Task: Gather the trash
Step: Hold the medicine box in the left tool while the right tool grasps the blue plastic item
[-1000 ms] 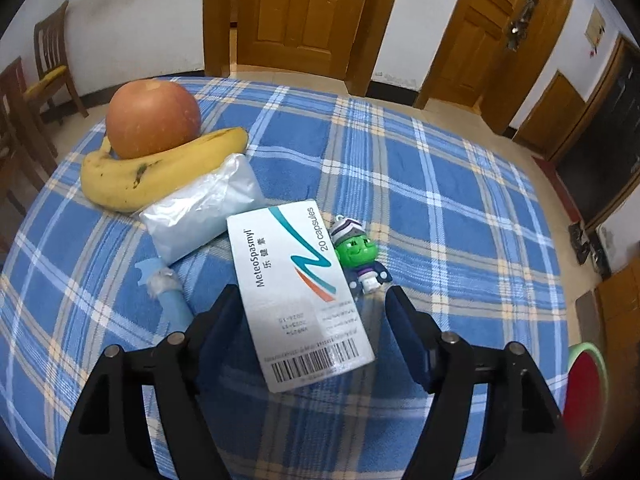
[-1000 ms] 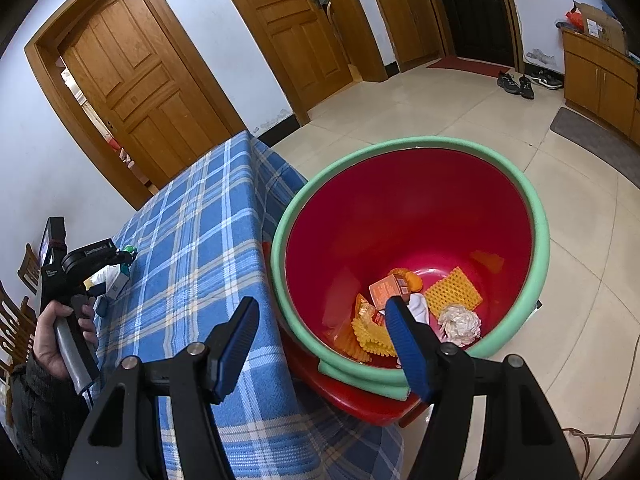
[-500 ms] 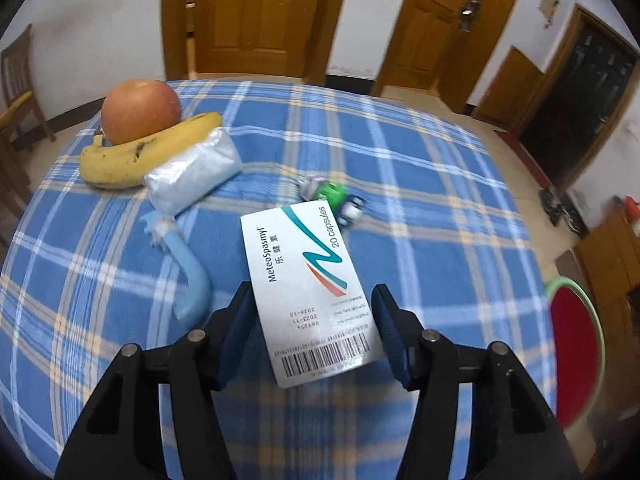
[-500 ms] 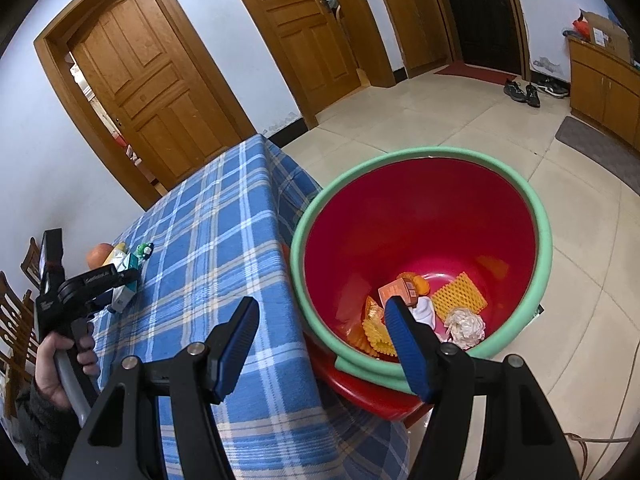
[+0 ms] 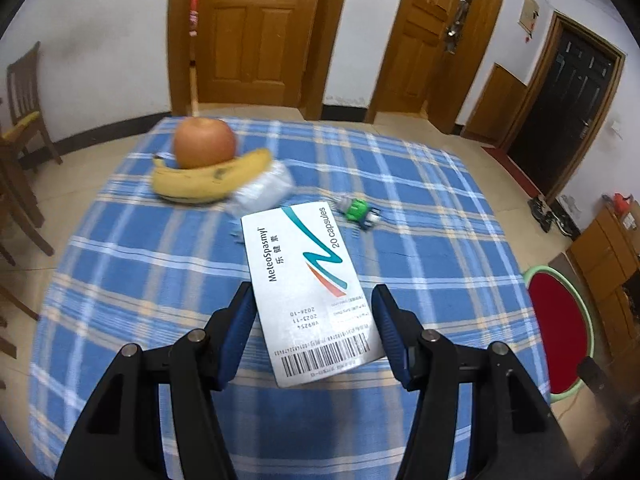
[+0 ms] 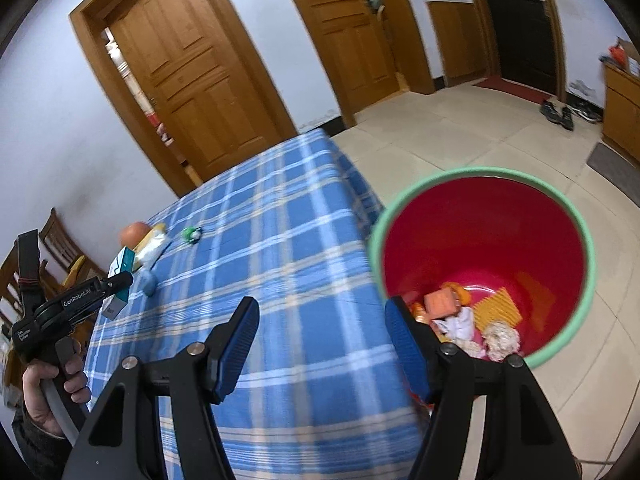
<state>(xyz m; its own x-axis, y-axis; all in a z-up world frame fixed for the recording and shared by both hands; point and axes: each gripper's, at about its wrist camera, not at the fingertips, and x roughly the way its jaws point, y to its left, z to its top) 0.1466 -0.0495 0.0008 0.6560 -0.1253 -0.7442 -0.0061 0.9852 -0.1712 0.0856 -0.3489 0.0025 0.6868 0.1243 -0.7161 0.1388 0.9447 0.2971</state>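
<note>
1. Left gripper (image 5: 312, 304): jaws clenched on white medicine box (image 5: 308, 280), lifted above the blue plaid surface (image 5: 420, 264).
2. Right gripper (image 6: 322, 320): jaws released, nothing between them.
3. Red bin (image 6: 480, 232) with trash sits beside the surface; apple (image 5: 204, 142), banana (image 5: 208, 180), green toy (image 5: 358, 210) lie on it.

A home's living or dining room: panelled wooden doors (image 5: 252, 32) ahead of the gripper, a blue plaid-clothed table (image 5: 420, 216) beneath it, a wooden chair (image 5: 22, 92) far left, shoes (image 6: 558, 112) on the tiled floor.
</note>
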